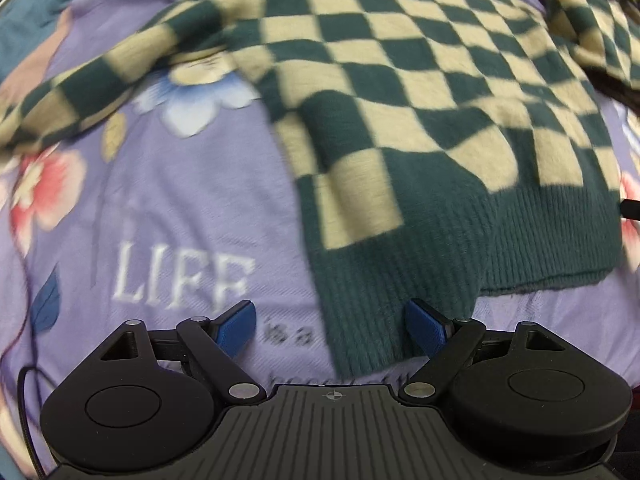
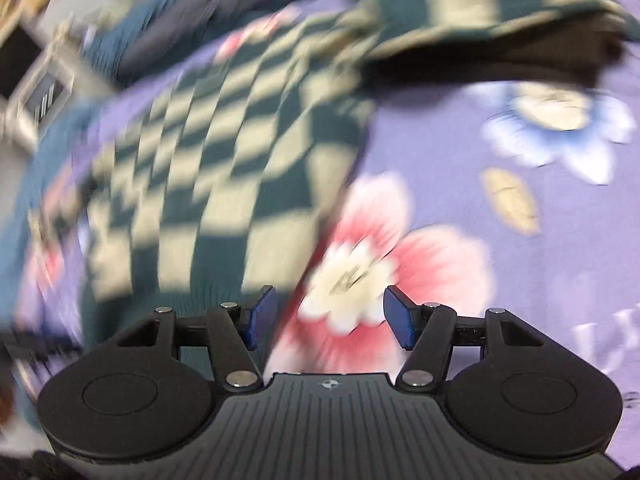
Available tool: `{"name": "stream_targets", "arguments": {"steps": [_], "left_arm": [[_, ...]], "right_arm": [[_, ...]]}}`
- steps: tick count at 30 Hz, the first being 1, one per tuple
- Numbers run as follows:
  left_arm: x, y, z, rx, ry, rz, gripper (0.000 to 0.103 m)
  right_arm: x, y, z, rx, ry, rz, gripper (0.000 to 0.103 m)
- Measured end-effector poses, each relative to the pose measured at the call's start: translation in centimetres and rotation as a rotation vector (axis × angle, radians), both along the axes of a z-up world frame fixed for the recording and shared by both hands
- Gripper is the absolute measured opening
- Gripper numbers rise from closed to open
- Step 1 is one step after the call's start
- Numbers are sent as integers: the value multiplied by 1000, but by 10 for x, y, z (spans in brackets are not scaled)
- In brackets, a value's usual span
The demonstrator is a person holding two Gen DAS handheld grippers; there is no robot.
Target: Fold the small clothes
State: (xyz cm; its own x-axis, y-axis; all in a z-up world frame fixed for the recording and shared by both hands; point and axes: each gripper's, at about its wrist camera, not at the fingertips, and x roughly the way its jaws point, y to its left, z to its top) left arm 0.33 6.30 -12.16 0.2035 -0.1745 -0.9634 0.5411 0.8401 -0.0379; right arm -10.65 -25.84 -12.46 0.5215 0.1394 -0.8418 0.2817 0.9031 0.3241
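A green and cream checkered sweater (image 1: 400, 92) lies spread on a purple floral bedsheet (image 1: 180, 208), one sleeve trailing to the left. Its ribbed green hem (image 1: 400, 280) hangs down toward my left gripper (image 1: 332, 328), which is open; a corner of the hem lies between the blue pads without being pressed. In the blurred right wrist view the sweater (image 2: 224, 160) fills the left and top. My right gripper (image 2: 330, 316) stands open over a pink flower on the sheet (image 2: 520, 184), the hem edge just by its left pad, nothing gripped.
The sheet bears white lettering (image 1: 180, 276) and printed flowers. Blue-green cloth (image 1: 28, 12) lies at the far left edge. A pale framed object (image 2: 44, 92) shows blurred at the upper left of the right wrist view. A black cable (image 1: 28, 420) runs beside my left gripper.
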Motion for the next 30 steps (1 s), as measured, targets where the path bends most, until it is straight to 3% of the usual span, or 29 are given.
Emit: {"name": "stream_targets", "arguments": {"steps": [4, 5, 6, 7, 8, 9, 11, 12, 14, 16, 18, 19, 20, 21, 23, 24, 25, 26, 27, 30], "left_arm": [[-2, -26, -15, 43, -101, -52, 103], [2, -29, -13, 26, -103, -48, 103], [8, -32, -10, 5, -81, -43, 103], [14, -35, -5, -9, -62, -46, 96], [21, -38, 3, -13, -44, -47, 52], [29, -37, 13, -35, -16, -21, 49], [42, -22, 45, -165, 24, 66, 49], [46, -14, 62, -216, 32, 87, 36], [48, -2, 93, -267, 15, 78, 35], [49, 10, 115, -288, 15, 66, 36], [51, 22, 121, -295, 7, 84, 37], [53, 25, 117, -280, -7, 100, 37], [55, 28, 107, -234, -20, 116, 43], [57, 30, 93, -166, -13, 128, 44], [57, 41, 68, -104, -2, 176, 43], [56, 46, 57, -80, 17, 202, 44], [54, 50, 47, -64, 43, 208, 53], [49, 50, 39, -61, 71, 203, 82], [45, 48, 31, -55, 95, 199, 103], [24, 38, 22, -40, 56, 174, 103]], "right_arm": [[31, 39, -12, -65, 19, 151, 71], [40, 42, -9, -74, 15, 156, 63], [48, 39, -3, -44, 13, 136, 48], [57, 33, 3, -10, 23, 88, 13], [66, 25, 14, 18, 34, 41, 12], [73, 18, 28, 30, 30, 14, 12], [71, 11, 74, -34, 22, 36, 12], [69, 10, 101, -79, 14, 68, 12], [60, 7, 153, -161, -17, 112, 10], [54, 8, 194, -223, 35, 201, 6], [53, 8, 211, -191, 44, 241, 22], [49, 6, 211, -145, -5, 233, 62], [48, 3, 205, -121, -26, 225, 92], [51, 4, 190, -142, 7, 210, 96], [53, 4, 158, -248, 78, 179, 81], [51, 1, 141, -287, 91, 155, 81], [47, -2, 121, -302, 111, 119, 81], [41, -8, 102, -292, 129, 90, 81], [33, -13, 86, -273, 139, 69, 81], [4, -25, 53, -208, 179, 4, 78]]}}
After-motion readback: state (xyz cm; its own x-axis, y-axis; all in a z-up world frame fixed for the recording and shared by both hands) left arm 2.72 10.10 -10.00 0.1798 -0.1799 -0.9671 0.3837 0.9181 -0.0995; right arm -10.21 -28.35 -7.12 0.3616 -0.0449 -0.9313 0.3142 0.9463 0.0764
